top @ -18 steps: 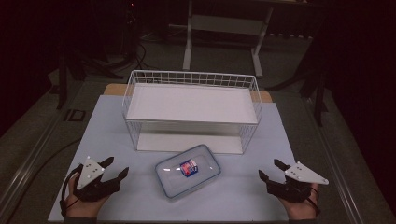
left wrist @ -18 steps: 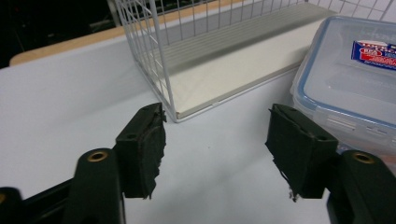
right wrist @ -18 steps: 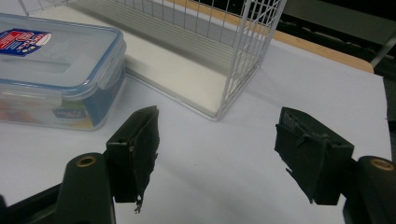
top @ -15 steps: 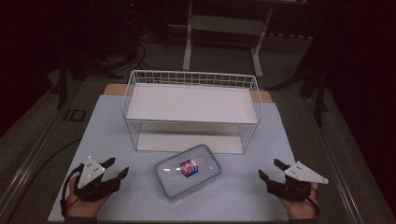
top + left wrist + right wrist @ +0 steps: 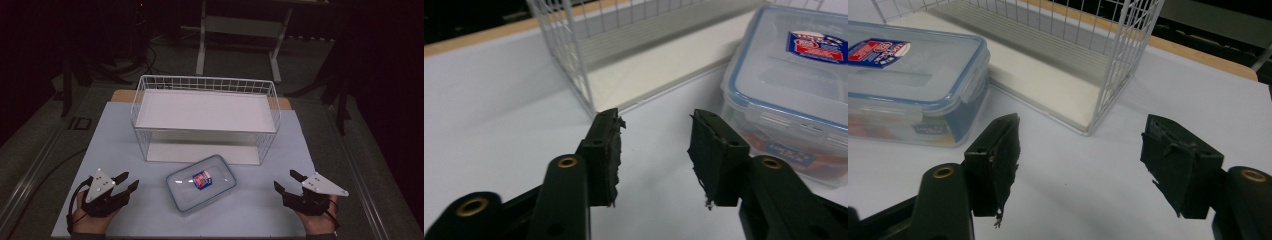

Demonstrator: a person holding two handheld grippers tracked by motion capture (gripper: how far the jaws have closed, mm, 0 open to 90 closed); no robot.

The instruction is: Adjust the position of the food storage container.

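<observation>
Lunch box (image 5: 201, 183) is set on the table (image 5: 120, 130) before the wire basket (image 5: 205, 117), untouched; left hand-held gripper (image 5: 129, 182) and right hand-held gripper (image 5: 287, 180) are held open, empty. A reach is judged next.

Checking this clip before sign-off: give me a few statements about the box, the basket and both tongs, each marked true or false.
1. The lidded plastic box lies on the table in front of the wire basket. True.
2. The left tongs grip the box. False: their jaws stand open with nothing between them, apart from the box.
3. The right tongs are open and hold nothing. True.
4. The box sits inside the basket. False: it is outside, on the white table top.
5. The box's lid is on. True.
</observation>
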